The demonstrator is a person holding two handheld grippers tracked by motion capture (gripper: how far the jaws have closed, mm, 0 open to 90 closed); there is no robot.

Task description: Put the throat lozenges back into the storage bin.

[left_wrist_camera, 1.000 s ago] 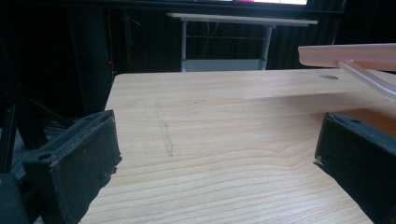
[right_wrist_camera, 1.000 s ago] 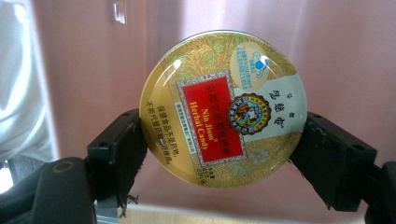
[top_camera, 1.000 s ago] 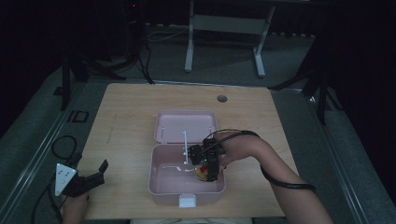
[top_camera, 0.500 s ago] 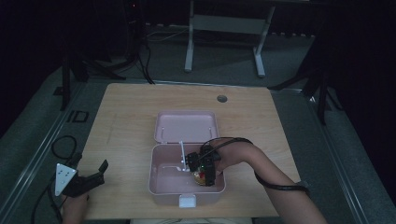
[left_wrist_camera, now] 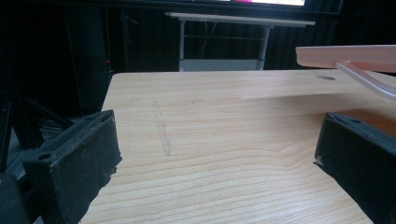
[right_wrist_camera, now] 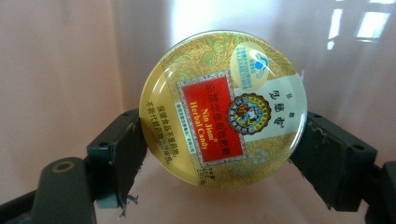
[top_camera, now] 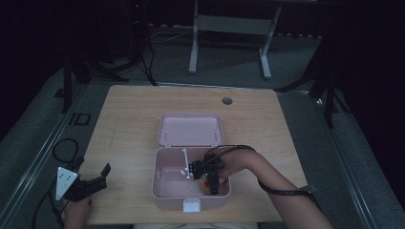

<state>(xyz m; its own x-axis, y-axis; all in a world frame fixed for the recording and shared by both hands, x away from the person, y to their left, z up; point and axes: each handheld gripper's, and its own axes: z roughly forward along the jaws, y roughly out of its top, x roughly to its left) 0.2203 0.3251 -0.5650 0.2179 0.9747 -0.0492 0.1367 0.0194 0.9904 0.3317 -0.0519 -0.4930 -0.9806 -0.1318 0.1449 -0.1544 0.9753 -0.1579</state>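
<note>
- A round candy tin (right_wrist_camera: pixel 223 110) with a glossy gold lid carries a red label panel reading "Nin Jiom Herbal Candy", a white patch with characters, and a small round emblem. It stands on edge, its printed face towards the right tool's camera, gripped by its rim between the two black jaws of the right tool (top_camera: pixel 208 178). It sits down inside the box, in the near right part.
- A pink plastic box (top_camera: pixel 162 188) stands open at the near middle of the table (top_camera: pixel 129 124). Its hinged lid (top_camera: pixel 191 129) lies back flat on the far side, a white latch (top_camera: pixel 192 205) is on the near wall, and a thin white divider (top_camera: pixel 184 162) stands inside.
</note>
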